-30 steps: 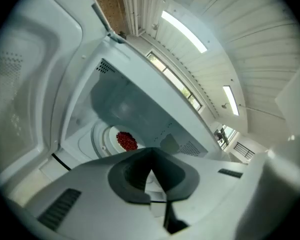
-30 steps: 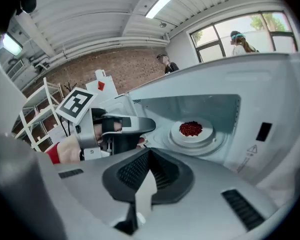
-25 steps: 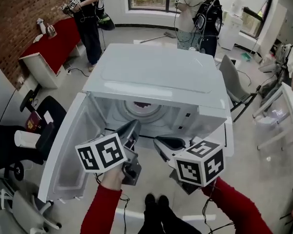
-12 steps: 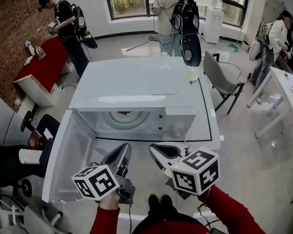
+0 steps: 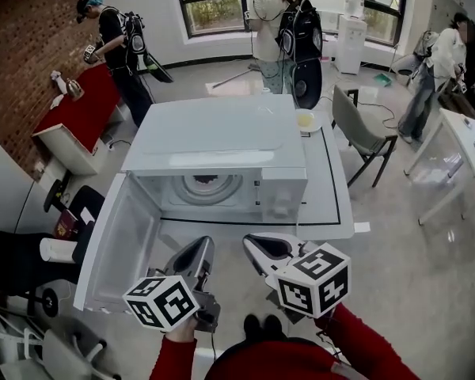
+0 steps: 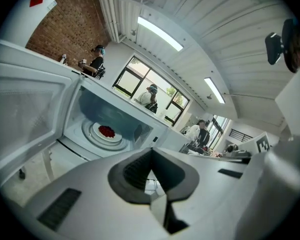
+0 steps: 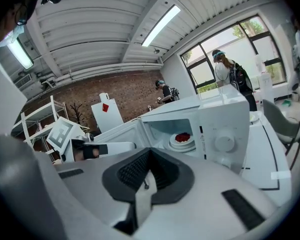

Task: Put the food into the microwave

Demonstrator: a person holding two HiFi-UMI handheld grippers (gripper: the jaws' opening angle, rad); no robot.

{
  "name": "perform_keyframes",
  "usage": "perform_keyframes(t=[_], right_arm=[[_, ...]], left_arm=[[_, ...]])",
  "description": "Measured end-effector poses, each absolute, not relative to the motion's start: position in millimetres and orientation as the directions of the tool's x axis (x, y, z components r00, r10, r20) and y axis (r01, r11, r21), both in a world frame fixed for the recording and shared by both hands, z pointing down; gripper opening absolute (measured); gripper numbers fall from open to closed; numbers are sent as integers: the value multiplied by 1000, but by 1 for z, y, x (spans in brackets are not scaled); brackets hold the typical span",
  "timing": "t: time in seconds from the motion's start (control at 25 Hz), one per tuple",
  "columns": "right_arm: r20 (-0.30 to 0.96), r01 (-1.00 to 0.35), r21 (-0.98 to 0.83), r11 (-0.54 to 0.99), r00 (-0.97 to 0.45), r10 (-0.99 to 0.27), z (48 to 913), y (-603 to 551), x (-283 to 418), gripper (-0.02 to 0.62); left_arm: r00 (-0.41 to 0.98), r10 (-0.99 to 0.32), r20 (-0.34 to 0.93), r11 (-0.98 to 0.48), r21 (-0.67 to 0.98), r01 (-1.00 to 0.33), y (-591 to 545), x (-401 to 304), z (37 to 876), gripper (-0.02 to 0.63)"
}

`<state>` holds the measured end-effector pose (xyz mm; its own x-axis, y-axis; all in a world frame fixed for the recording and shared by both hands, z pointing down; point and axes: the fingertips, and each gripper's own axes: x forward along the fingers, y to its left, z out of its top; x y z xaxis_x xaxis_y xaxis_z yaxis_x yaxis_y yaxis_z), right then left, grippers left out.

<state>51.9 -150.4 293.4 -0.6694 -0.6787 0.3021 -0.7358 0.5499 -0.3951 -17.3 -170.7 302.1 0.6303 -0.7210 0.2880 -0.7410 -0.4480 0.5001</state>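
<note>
Both the left gripper [image 5: 196, 253] and right gripper [image 5: 263, 250] were closed on nothing at lower centre, with the food [image 6: 106, 131] straight ahead of them inside the microwave [image 5: 222, 137], whose open door [image 5: 115, 244] stood nearer the left gripper.

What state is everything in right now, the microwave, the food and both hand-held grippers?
White microwave: door swung open.
White plate of red food: resting inside the microwave.
Left hand-held gripper: shut, empty.
Right hand-held gripper: shut, empty.
</note>
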Motion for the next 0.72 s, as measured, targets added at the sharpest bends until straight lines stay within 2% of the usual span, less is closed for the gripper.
perform_keyframes(t=[0.72], right_arm=[[165, -734, -376, 566, -654, -739, 291, -97, 89, 14]], left_arm=[[659, -741, 131, -573, 388, -722, -111, -2, 293, 11]])
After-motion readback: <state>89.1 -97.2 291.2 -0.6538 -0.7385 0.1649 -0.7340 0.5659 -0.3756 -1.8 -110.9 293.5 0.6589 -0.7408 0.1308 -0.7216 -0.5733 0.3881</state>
